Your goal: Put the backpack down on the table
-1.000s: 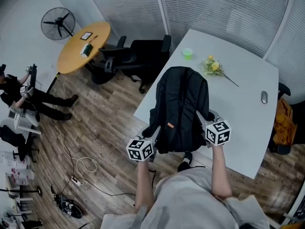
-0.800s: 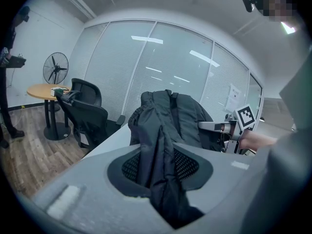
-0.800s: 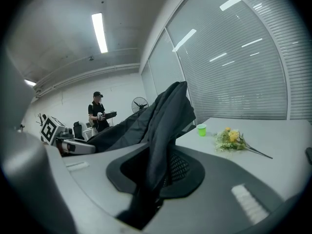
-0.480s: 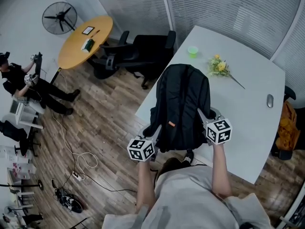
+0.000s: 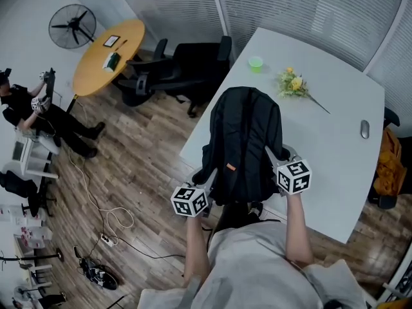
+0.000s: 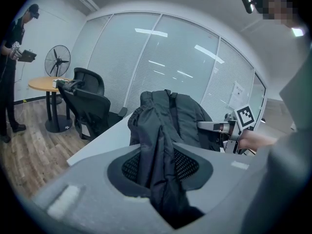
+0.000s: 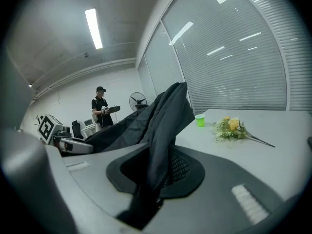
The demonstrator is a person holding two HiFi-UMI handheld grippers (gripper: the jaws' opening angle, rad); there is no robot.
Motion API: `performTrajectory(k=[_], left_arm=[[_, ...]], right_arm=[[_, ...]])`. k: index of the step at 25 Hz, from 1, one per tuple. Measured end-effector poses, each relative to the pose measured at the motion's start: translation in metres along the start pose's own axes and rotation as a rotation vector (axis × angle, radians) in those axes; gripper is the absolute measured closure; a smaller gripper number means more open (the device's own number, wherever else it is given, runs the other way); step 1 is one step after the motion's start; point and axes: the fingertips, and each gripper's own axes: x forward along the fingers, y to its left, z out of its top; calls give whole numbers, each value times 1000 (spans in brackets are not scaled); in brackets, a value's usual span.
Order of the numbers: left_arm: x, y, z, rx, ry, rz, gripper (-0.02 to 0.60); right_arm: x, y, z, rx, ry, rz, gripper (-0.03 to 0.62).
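Observation:
A black backpack hangs between my two grippers over the near left corner of the white table. Its top reaches over the tabletop and its lower end sticks out past the table's near edge. I cannot tell whether it rests on the surface. My left gripper is shut on a fold of the backpack's left side. My right gripper is shut on a strap of dark fabric on its right side. In each gripper view the fabric runs down between the jaws, and the other gripper shows beyond the bag.
On the table beyond the bag are a green cup, a bunch of yellow flowers and a mouse. Black office chairs stand at the table's left edge. Farther left are a round wooden table, a fan and a standing person.
Both grippers and the backpack have sunk a little toward the table. Both grips are the same.

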Motion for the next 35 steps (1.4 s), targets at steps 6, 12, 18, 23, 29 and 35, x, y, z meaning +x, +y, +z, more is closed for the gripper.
performTrajectory(k=[6, 12, 18, 23, 29, 35], left_arm=[[29, 3, 32, 18, -35, -43, 459], [53, 9, 76, 30, -88, -75, 459], [66, 20, 105, 16, -157, -106, 459], [82, 34, 80, -12, -78, -81, 459], [94, 49, 46, -77, -9, -65, 459], [104, 61, 31, -123, 29, -58, 457]], right_arm=[[10, -20, 36, -45, -38, -38, 534], [25, -35, 85, -101, -73, -57, 534], [37, -38, 123, -168, -116, -56, 534], [58, -48, 97, -149, -43, -55, 534], [87, -59, 64, -137, 50, -52, 533], [112, -68, 48, -130, 110, -43, 533]])
